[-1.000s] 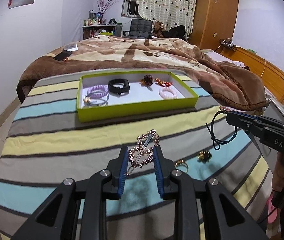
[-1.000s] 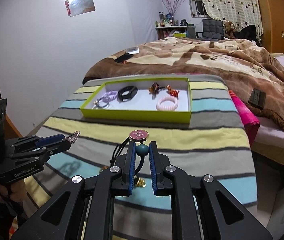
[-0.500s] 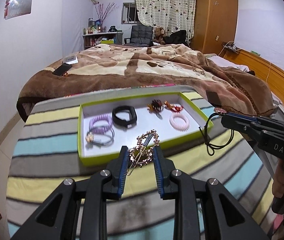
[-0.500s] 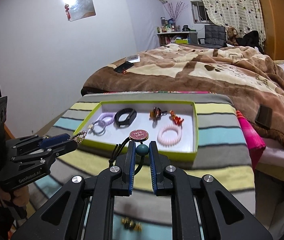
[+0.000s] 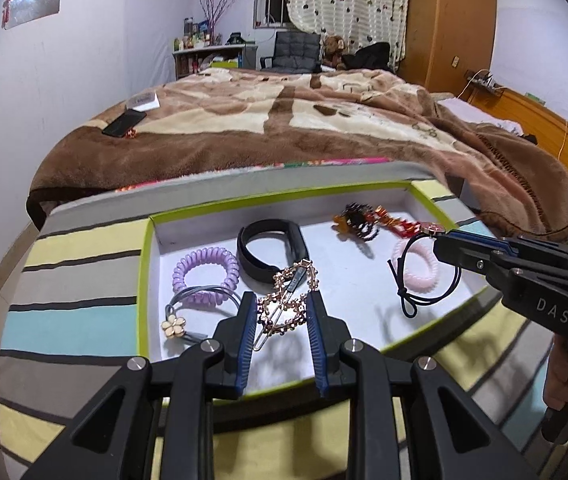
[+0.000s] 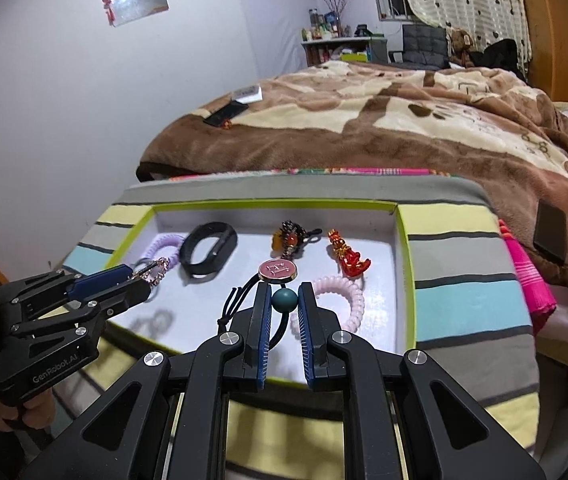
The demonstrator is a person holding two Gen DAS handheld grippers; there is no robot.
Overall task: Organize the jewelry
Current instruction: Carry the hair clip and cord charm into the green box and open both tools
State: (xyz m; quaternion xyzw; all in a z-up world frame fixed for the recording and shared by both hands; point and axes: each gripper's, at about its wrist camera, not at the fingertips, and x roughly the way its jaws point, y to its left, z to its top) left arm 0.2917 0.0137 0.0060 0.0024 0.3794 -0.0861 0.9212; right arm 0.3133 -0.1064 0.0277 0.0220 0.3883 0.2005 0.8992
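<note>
A lime-green tray [image 5: 144, 264] [image 6: 403, 240] with a white floor lies on the striped cloth. In it are a purple coil tie [image 5: 205, 276], a black band [image 5: 271, 250] [image 6: 207, 250], a grey tie with a cream flower [image 5: 173, 326], a pink coil tie [image 5: 422, 268] [image 6: 348, 296], a dark beaded piece [image 6: 290, 236] and a red charm [image 6: 348, 258]. My left gripper [image 5: 281, 300] is shut on a rose-gold hair clip [image 5: 290, 296], held over the tray's front left. My right gripper [image 6: 284, 300] is shut on a teal bead [image 6: 284, 300] of a black cord tie with a pink disc [image 6: 277, 270], over the tray's front right.
Behind the tray a bed carries a brown patterned blanket [image 5: 284, 120]; a phone [image 5: 123, 124] and a white box [image 5: 143, 100] lie on it. A dark flat object [image 6: 550, 236] rests on the blanket at right. A wooden wardrobe [image 5: 452, 24] stands far back.
Both grippers moved forward with their loads, from above the striped cloth in front of the tray to above the tray floor. The gold pieces on the cloth left view.
</note>
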